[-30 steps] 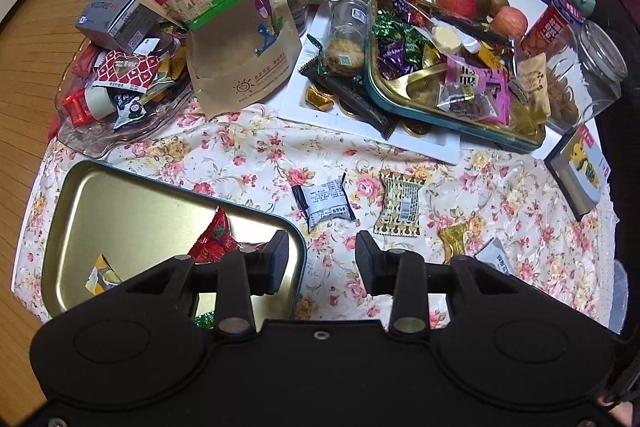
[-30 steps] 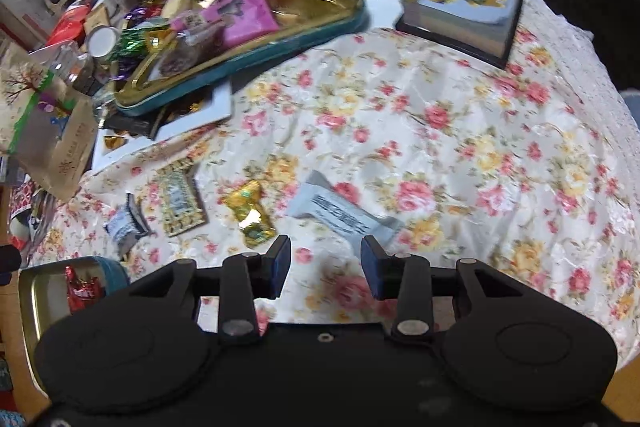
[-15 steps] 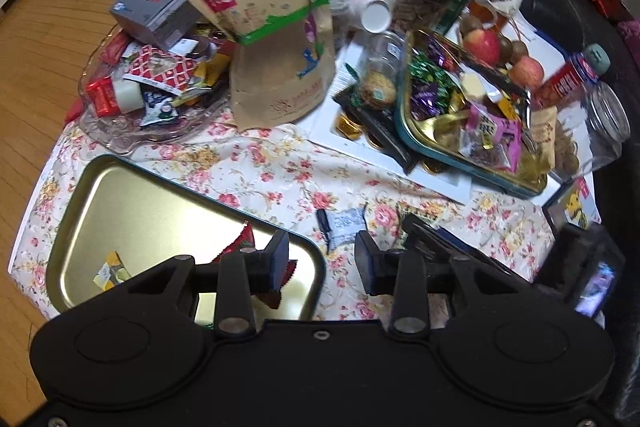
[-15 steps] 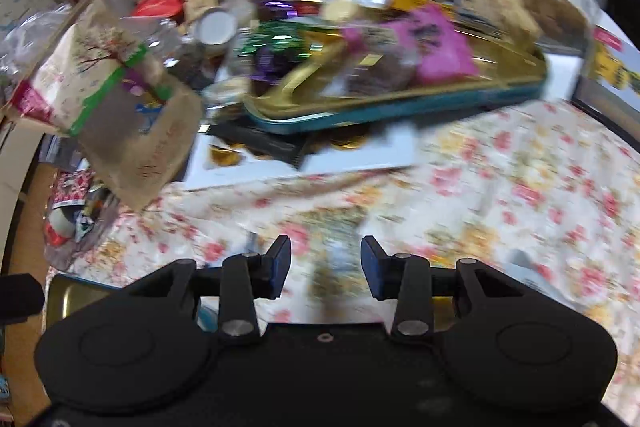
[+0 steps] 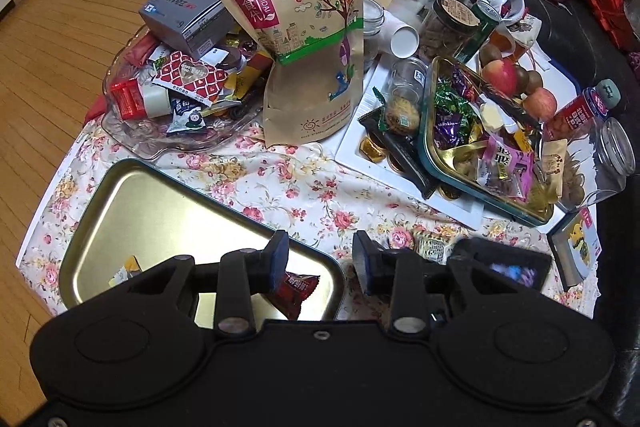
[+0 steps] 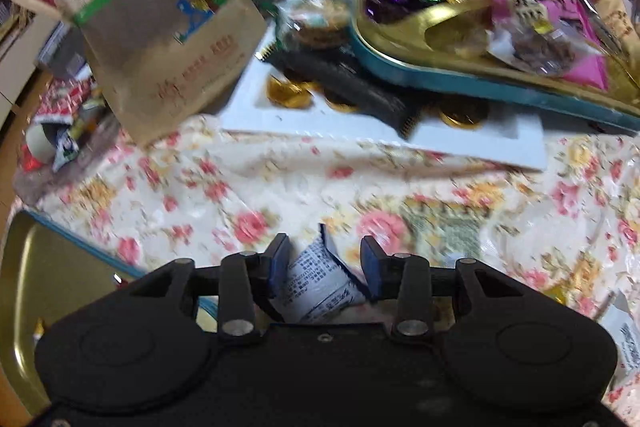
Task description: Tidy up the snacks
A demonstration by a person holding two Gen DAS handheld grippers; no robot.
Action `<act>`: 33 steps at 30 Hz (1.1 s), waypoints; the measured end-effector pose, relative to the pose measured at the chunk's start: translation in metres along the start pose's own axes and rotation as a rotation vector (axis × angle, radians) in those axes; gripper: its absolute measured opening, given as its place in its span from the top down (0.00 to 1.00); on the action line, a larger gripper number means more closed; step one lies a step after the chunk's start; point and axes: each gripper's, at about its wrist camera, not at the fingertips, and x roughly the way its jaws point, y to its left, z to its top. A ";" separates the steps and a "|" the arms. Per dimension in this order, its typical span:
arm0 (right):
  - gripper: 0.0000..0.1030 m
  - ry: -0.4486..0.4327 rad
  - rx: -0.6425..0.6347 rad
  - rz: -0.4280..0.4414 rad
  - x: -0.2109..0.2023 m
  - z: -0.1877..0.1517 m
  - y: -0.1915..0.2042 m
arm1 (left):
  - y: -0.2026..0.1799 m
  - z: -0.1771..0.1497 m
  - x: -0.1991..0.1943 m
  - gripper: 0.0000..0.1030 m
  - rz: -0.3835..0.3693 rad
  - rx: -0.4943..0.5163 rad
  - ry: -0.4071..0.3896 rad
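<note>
The left gripper (image 5: pixel 320 259) hangs over the near right corner of the gold tray (image 5: pixel 160 203). Its jaws are closing with nothing between the pads; a red candy (image 5: pixel 298 289) lies in the tray beneath the left finger, apparently clear of it. A small yellow wrapper (image 5: pixel 126 267) also lies in the tray.

The right gripper (image 6: pixel 324 263) stands over the floral cloth (image 6: pixel 280 187), just right of the tray's edge (image 6: pixel 52 259). A white sachet (image 6: pixel 316 283) with black print lies between its pads. The jaws are closing slightly. The left pad appears to touch the sachet's edge; the right pad shows a narrow gap near the tip. Whether the grip is firm cannot be told, as this view is blurred.

Handling assessment: the sachet is judged light and soft, a crinkled plastic wrap over a small piece. Its film is likely slick and will buckle under pressure, so the hold belongs across the filled middle, not on the flat crimped ends, which would fold and slip out. Moderate pressure should suffice; the contents may crumble if squeezed hard.

A patterned packet (image 6: pixel 448 231) lies on the cloth beyond the right finger, still loose. A teal tray (image 5: pixel 480 163) heaped with sweets and a brown bag (image 5: pixel 308 67) stand farther back, well apart from both grippers.
</note>
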 end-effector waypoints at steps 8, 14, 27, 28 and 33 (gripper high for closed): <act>0.63 0.028 -0.081 -0.084 -0.034 -0.054 -0.069 | -0.004 -0.006 -0.002 0.58 -0.018 0.015 0.007; 0.61 0.092 -0.038 -0.134 -0.057 -0.080 -0.118 | -0.010 -0.008 -0.003 0.58 -0.020 0.033 0.011; 0.61 -0.094 0.199 -0.032 -0.031 0.014 -0.082 | -0.017 -0.009 0.003 0.58 -0.012 0.073 0.021; 0.61 -0.083 0.198 -0.049 -0.025 0.016 -0.080 | -0.016 -0.009 0.002 0.58 -0.014 0.069 0.019; 0.64 -0.034 0.119 -0.125 -0.007 0.004 -0.081 | -0.013 -0.008 0.001 0.58 -0.010 0.065 0.017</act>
